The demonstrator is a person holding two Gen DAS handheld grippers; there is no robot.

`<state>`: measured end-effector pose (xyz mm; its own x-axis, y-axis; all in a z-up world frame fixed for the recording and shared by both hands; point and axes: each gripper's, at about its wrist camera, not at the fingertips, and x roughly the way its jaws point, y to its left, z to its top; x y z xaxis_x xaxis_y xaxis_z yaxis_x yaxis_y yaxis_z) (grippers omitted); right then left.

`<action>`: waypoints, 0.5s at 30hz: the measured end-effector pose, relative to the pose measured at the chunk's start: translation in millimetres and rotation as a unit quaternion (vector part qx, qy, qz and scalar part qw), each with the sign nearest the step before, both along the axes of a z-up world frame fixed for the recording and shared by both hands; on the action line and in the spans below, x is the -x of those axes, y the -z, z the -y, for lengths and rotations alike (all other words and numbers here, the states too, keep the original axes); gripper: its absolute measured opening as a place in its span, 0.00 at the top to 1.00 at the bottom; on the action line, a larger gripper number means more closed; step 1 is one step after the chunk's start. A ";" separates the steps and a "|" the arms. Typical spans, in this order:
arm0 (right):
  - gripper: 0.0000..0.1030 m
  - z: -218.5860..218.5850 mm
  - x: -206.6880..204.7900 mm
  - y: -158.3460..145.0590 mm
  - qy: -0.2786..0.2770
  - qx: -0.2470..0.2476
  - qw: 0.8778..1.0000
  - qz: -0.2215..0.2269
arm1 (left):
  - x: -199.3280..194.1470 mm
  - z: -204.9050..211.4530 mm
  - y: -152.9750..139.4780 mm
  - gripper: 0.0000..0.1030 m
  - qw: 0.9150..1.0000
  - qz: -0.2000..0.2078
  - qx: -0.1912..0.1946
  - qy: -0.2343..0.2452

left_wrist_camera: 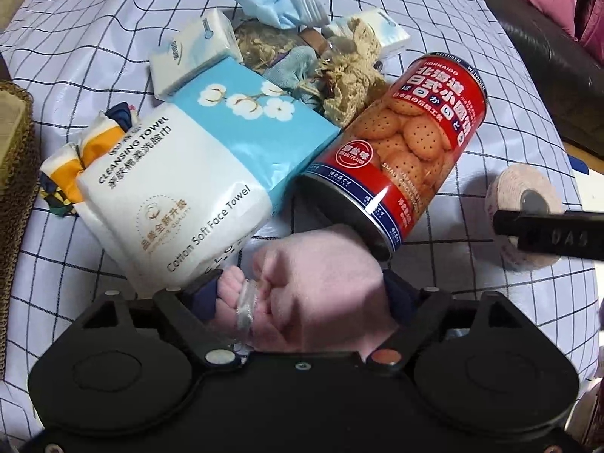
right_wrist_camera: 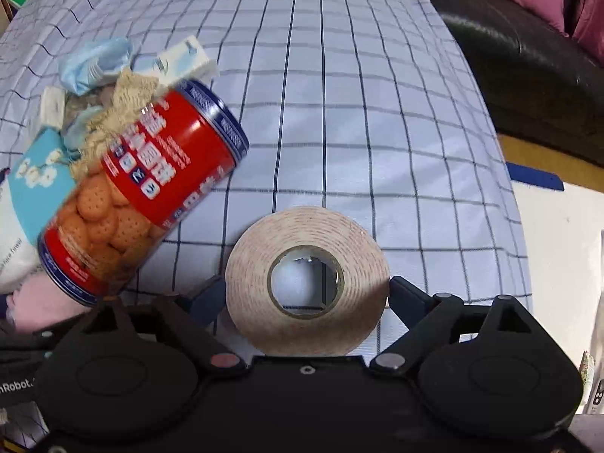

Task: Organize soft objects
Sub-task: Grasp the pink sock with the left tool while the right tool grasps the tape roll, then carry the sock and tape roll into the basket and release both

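Nearby, "Cotton Soft Face Towel" pack (left_wrist_camera: 181, 185) touches "HOKKAIDO" biscuit can (left_wrist_camera: 400, 151).

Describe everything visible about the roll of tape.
The roll of tape is a thick, pale pinkish-beige ring, seemingly foam or paper tape, with fine dotted lines across its wound face and a brown cardboard core whose hole shows the checked cloth behind. It stands on edge, flat face toward the right wrist camera, between the right gripper jaws, which sit at its two sides. The red biscuit can lies apart to its left.
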<state>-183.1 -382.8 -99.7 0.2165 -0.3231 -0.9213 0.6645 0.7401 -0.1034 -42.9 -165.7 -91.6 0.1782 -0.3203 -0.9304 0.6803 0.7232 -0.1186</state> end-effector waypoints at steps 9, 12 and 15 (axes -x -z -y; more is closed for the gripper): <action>0.10 1.2 6.0 -34.8 0.021 0.022 0.999 0.034 | 4.9 -16.9 -26.9 0.27 1.000 0.018 0.022 -0.011; 0.10 -4.8 4.7 -45.0 0.013 0.032 0.998 0.045 | 4.3 -25.8 -38.3 0.28 0.999 0.031 0.032 -0.017; 0.10 -11.5 1.7 -54.2 0.008 0.026 0.998 0.061 | 3.2 -33.8 -47.2 0.28 0.998 0.043 0.041 -0.023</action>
